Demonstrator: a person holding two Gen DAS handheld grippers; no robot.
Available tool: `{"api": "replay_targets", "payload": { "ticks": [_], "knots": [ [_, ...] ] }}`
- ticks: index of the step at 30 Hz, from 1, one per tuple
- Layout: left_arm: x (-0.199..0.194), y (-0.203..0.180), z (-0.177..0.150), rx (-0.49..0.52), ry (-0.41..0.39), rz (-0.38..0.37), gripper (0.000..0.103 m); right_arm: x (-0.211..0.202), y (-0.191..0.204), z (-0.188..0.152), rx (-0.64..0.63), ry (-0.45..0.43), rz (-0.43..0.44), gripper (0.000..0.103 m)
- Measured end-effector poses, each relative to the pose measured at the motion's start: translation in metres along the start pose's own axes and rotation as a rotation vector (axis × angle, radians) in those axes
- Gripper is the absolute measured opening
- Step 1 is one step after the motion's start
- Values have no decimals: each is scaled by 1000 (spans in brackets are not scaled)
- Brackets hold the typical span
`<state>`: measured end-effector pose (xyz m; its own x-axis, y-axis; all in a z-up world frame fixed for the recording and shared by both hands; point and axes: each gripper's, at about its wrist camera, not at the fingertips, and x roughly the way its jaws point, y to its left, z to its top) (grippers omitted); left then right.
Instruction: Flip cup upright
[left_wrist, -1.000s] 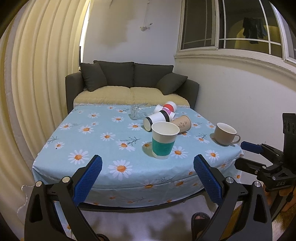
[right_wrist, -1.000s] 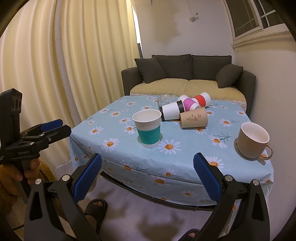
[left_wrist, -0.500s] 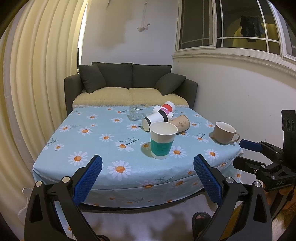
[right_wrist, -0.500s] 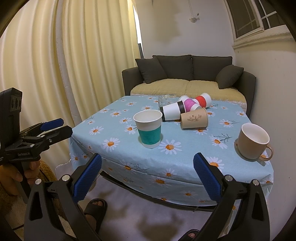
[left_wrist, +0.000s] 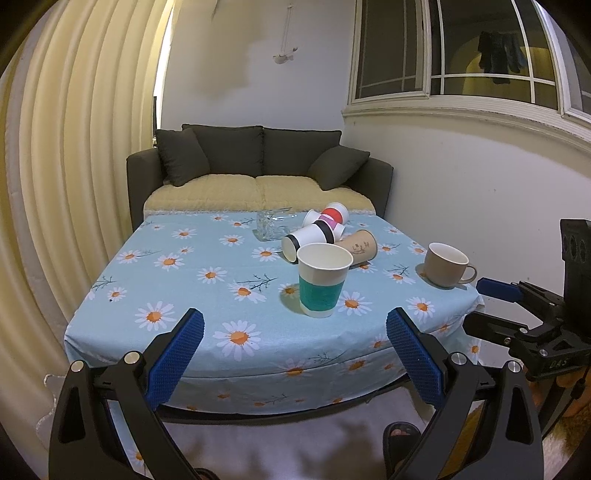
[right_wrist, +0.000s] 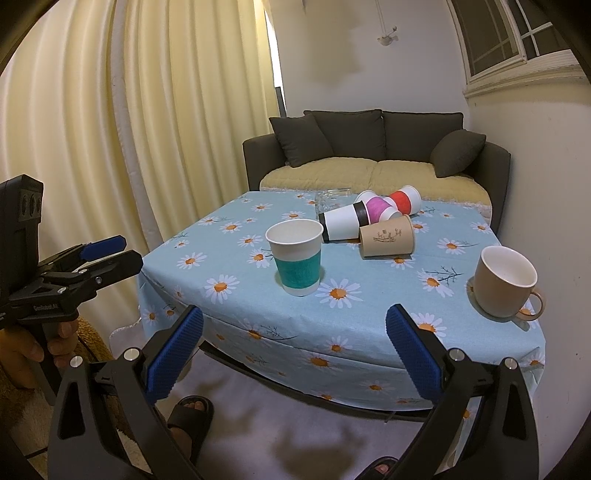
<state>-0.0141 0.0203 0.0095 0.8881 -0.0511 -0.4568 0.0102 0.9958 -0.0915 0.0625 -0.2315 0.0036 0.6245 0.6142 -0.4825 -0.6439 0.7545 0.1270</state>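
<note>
A white paper cup with a teal band (left_wrist: 322, 282) stands upright on the daisy tablecloth; it also shows in the right wrist view (right_wrist: 296, 256). Behind it several paper cups lie on their sides: a white one with a black band (left_wrist: 306, 240), a brown one (left_wrist: 358, 246), a pink one (right_wrist: 376, 208) and a red one (right_wrist: 404, 199). My left gripper (left_wrist: 293, 345) is open and empty, held off the table's near edge. My right gripper (right_wrist: 293, 345) is open and empty, also short of the table.
A beige mug (left_wrist: 445, 265) stands upright at the table's right edge (right_wrist: 504, 282). A clear glass object (left_wrist: 271, 225) sits at the far side. A dark sofa (left_wrist: 258, 166) is behind the table, curtains on the left, a wall on the right.
Both grippers have drifted slightly; the view of the table has shifted a little. Nothing on the table has moved.
</note>
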Motion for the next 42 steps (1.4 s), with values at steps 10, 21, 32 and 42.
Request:
{"api": "replay_targets", "payload": {
  "ticks": [10,21,32,42],
  "knots": [
    [2,1,1,-1,0,-1,97,0,-1,0,-1,0,1,98],
    [1,-1,0,2,-3,-1,97,1,-1,-1,-2,5,1,98],
    [-1,-1,0,2,-4,-5,97,1,-1,-1,-4,8,0,98],
    [-1,-2,2,1,-1,0,97,1,-1,-2,-3,9,0,98]
  ]
}}
